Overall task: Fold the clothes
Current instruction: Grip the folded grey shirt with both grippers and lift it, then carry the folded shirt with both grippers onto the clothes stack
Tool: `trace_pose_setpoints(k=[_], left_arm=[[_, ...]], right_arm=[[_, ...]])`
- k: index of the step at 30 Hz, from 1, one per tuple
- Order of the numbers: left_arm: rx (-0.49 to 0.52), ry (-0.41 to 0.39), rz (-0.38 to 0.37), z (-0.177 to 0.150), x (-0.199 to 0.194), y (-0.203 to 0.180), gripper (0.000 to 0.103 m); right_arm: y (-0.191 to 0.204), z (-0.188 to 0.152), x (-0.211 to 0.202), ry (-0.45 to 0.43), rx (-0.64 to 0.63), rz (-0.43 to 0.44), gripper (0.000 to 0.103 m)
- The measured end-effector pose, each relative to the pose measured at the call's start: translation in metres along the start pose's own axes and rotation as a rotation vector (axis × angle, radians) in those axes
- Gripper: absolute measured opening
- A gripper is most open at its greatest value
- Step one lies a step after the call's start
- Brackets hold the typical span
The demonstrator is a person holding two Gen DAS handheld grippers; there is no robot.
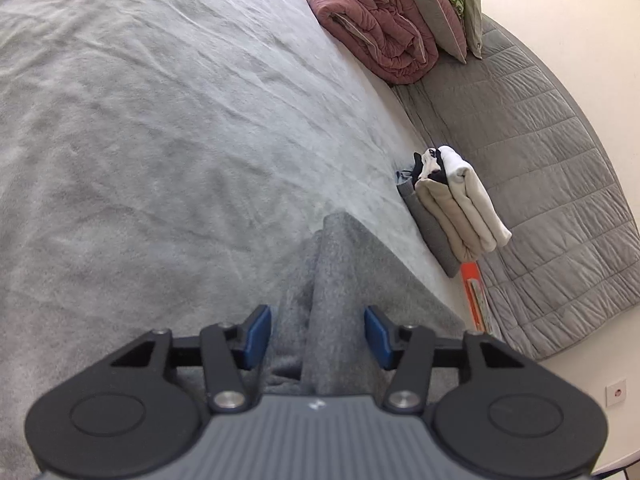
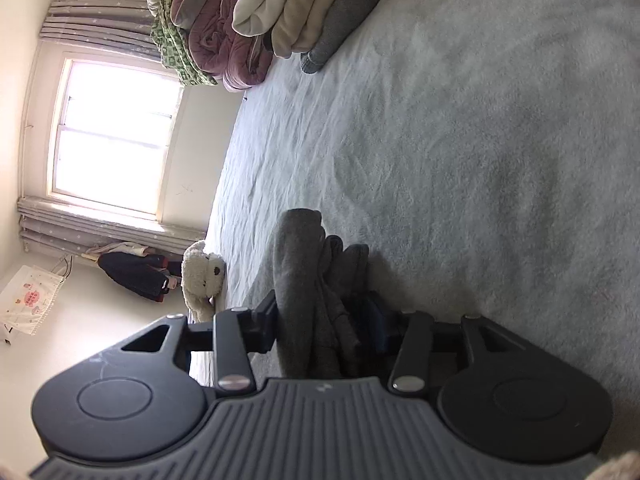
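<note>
Left wrist cam sits right behind my left claw, looks forward and down along fingers, close over pale bedspread. Ahead, off to right: stack of folded clothes, farther out pink quilt roll.

Right wrist cam same deal behind my right claw, view rolled sideways, window off left.

Both views share bedspread, stack, quilt roll, grey garment between fingers.
</note>
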State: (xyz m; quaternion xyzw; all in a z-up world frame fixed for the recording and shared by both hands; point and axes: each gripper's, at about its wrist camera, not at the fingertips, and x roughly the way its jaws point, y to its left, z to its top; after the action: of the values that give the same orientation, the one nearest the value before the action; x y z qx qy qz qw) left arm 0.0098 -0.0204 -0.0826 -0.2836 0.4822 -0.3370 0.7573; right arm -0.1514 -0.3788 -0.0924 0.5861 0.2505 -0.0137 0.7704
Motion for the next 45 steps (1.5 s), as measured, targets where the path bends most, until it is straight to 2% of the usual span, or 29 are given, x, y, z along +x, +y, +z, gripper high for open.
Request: trace_pose_setpoints(k=[3,6,9,11,12,14,20,23,27,32,35,41,45], left_arm=[[-0.050,0.011,-0.010,0.008,0.001,0.004,0.059],[-0.073,0.017,-0.022,0.009,0.008,0.006,0.058],[-0.068,0.018,-0.025,0.006,0.015,0.001,0.049],[-0.055,-0.001,-0.012,0.002,0.016,-0.006,0.033],[-0.046,-0.018,-0.004,0.001,0.014,-0.009,0.030],[-0.034,-0.046,-0.008,0.003,0.012,-0.019,0.025],[0.033,-0.087,-0.018,0.027,0.013,-0.064,0.024],[0.079,-0.099,-0.042,0.046,0.022,-0.099,0.024],[0.133,-0.119,-0.079,0.072,0.046,-0.150,0.023],[0.181,-0.137,-0.145,0.105,0.092,-0.213,0.023],[0.181,-0.128,-0.195,0.124,0.127,-0.244,0.023],[0.181,-0.129,-0.249,0.155,0.191,-0.289,0.023],[0.164,-0.135,-0.250,0.166,0.231,-0.294,0.024]], right_arm=[[0.001,-0.002,-0.008,-0.034,-0.009,0.006,0.060],[-0.001,-0.005,-0.008,-0.046,-0.016,-0.001,0.060],[0.006,-0.011,-0.002,-0.044,-0.076,-0.030,0.060],[0.008,-0.015,0.003,-0.040,-0.096,-0.036,0.053],[0.004,-0.015,0.005,-0.033,-0.048,-0.010,0.038],[-0.001,-0.012,0.006,-0.027,0.017,0.024,0.034],[0.013,0.008,-0.003,-0.043,0.093,0.089,0.032],[0.029,0.032,-0.010,-0.067,0.097,0.127,0.032],[0.052,0.083,-0.016,-0.103,0.072,0.157,0.032],[0.079,0.153,-0.025,-0.172,0.014,0.164,0.032],[0.096,0.197,-0.032,-0.248,-0.046,0.148,0.032],[0.111,0.270,-0.036,-0.346,-0.121,0.105,0.032],[0.100,0.305,-0.025,-0.361,-0.140,0.079,0.032]])
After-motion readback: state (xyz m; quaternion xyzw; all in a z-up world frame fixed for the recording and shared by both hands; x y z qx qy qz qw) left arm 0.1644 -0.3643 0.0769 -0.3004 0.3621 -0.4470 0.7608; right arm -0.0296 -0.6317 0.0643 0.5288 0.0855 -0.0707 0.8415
